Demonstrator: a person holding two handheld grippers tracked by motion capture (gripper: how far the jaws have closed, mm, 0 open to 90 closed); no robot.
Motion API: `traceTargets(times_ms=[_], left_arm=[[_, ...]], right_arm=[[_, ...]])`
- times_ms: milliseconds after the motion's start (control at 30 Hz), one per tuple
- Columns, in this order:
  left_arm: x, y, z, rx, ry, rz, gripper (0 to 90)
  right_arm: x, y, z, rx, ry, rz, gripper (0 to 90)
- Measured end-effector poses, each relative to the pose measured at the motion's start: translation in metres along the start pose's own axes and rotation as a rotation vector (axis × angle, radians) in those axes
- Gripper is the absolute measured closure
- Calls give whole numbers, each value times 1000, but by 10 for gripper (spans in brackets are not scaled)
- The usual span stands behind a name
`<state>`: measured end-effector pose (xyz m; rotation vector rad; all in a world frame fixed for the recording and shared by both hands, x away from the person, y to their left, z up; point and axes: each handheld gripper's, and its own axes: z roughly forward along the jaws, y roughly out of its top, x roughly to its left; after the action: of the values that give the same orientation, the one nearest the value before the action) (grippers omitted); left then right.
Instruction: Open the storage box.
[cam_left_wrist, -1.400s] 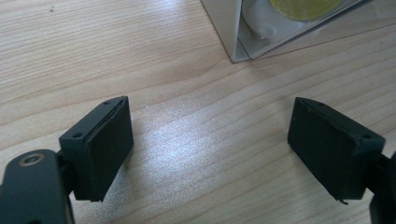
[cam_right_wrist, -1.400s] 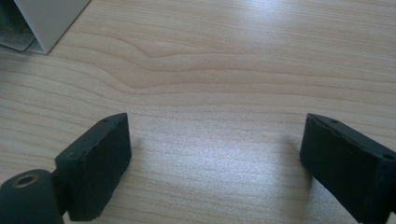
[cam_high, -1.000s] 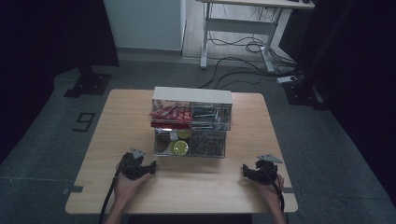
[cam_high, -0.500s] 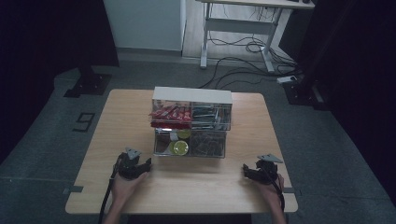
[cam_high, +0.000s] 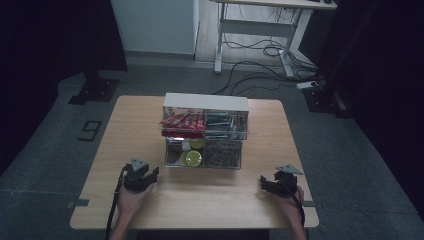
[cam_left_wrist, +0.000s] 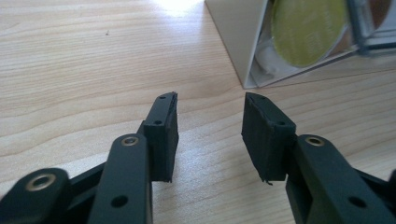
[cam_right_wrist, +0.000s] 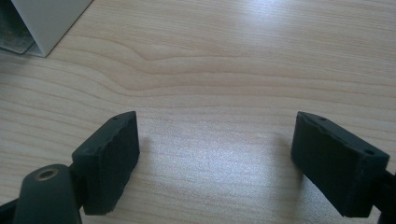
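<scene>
Resting both grippers low on table (cam_high: 210, 200), pre-approach. Left gripper (cam_high: 150, 175) jaws just been closing, half-narrowed, nothing between; right gripper (cam_high: 264, 183) wide, empty. Next: reach far to drawer unit (cam_high: 205, 131) mid-table, probably the near-left drawer with yellow discs (cam_high: 192, 158). Upper-drawer contents hard to make out.

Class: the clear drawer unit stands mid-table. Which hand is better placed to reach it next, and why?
Probably the left. The left tool sits just off the drawer unit's near-left corner, its jaws, just closing on nothing, pointing there. The right tool lies farther off.
</scene>
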<state>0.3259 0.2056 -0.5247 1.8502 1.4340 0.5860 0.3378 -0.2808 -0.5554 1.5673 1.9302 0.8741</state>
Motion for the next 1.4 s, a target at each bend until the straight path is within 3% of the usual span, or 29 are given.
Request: traceTargets(times_ms=[367, 767, 1000, 1400], left_arm=[[-2, 5, -10, -30, -30, -4, 563], [2, 14, -30, -82, -76, -44, 535], [-3, 22, -46, -131, -93, -31, 538], [-9, 32, -64, -167, -93, -1, 603]], right_arm=[[0, 0, 0, 0, 2, -2, 154], [0, 0, 0, 0, 2, -2, 155], [0, 0, 0, 0, 2, -2, 155], [0, 0, 0, -1, 0, -1, 159]])
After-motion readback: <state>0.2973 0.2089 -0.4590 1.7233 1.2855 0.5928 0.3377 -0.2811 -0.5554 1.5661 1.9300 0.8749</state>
